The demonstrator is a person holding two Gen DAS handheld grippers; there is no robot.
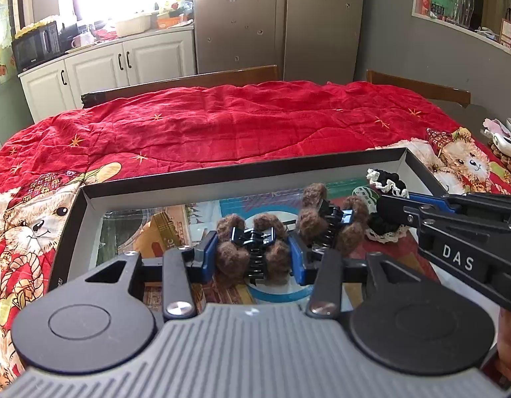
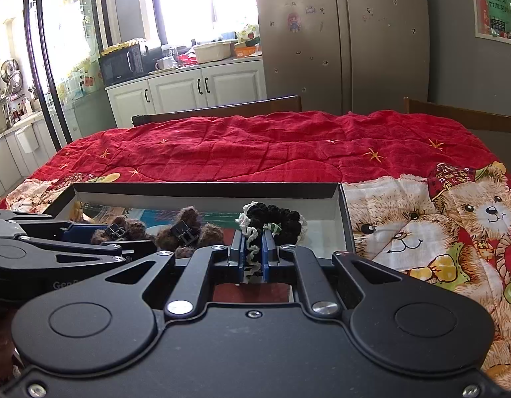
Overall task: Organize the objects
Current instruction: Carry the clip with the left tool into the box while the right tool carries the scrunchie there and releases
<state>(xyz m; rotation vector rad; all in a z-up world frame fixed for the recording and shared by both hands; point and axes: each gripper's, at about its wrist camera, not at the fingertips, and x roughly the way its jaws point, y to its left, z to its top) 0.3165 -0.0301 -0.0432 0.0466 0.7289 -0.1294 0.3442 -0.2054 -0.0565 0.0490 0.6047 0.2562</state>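
Observation:
A shallow black box [image 1: 222, 172] with white inner walls lies on the red quilt. Inside it, my left gripper [image 1: 252, 255] has its blue pads pressed on both sides of a brown fuzzy hair claw clip [image 1: 233, 258]. A second brown fuzzy clip [image 1: 335, 225] lies just behind and to the right of it. My right gripper [image 2: 253, 255] is shut on the white lace edge of a black scrunchie [image 2: 278, 219] near the box's right wall [image 2: 341, 219]. In the right wrist view the left gripper [image 2: 119, 237] and both clips [image 2: 185, 232] sit to the left.
A red quilt with teddy bear prints [image 2: 421, 232] covers the table. Wooden chair backs [image 1: 189, 83] stand along the far edge. White objects [image 1: 504, 139] lie at the quilt's right edge. A person's hand [image 1: 510, 341] holds the right gripper. Cabinets and a fridge stand beyond.

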